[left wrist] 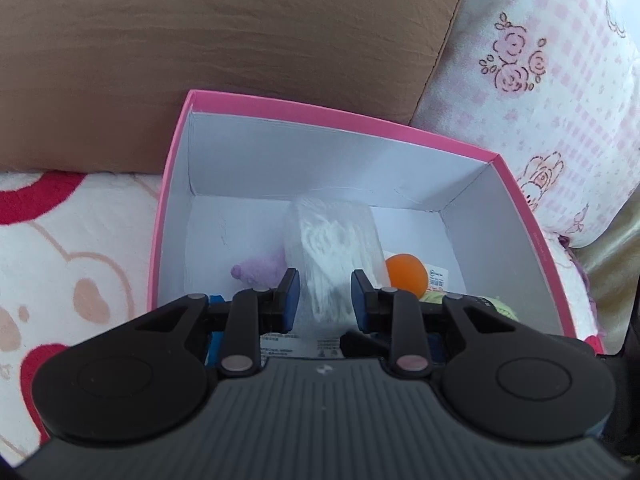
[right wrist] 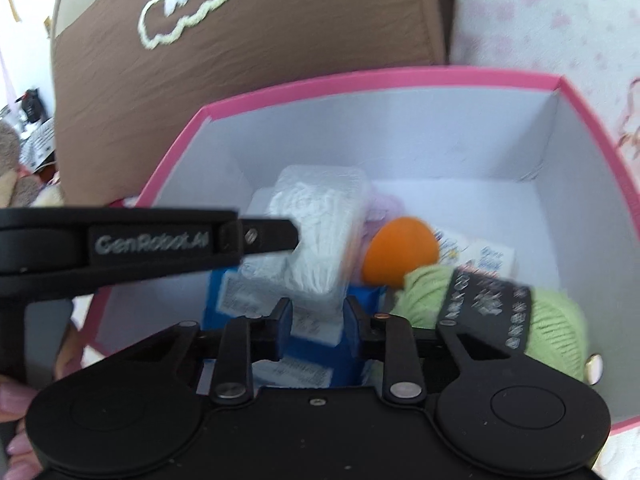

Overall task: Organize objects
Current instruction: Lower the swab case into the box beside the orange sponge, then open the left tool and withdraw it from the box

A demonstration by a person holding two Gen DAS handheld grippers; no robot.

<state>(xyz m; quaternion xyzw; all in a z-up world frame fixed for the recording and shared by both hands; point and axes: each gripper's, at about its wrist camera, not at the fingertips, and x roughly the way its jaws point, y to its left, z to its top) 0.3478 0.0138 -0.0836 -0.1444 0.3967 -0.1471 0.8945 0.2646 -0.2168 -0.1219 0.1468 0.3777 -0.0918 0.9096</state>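
A pink box (left wrist: 256,104) with white inside walls stands on the bed; it also shows in the right wrist view (right wrist: 360,80). My left gripper (left wrist: 325,300) is shut on a white plastic-wrapped pack (left wrist: 336,248) and holds it inside the box. In the right wrist view the left gripper (right wrist: 296,236) reaches in from the left, holding the pack (right wrist: 316,236). My right gripper (right wrist: 318,320) hovers over the box, jaws apart and empty, above a blue packet (right wrist: 360,344). An orange ball (right wrist: 400,256), green yarn (right wrist: 556,340) and a purple soft item (left wrist: 260,270) lie in the box.
A brown cushion (left wrist: 240,40) stands behind the box, and a pink floral pillow (left wrist: 540,100) at the right. A white blanket with red hearts (left wrist: 60,260) lies left of the box. A white tissue pack (right wrist: 488,260) lies by the ball.
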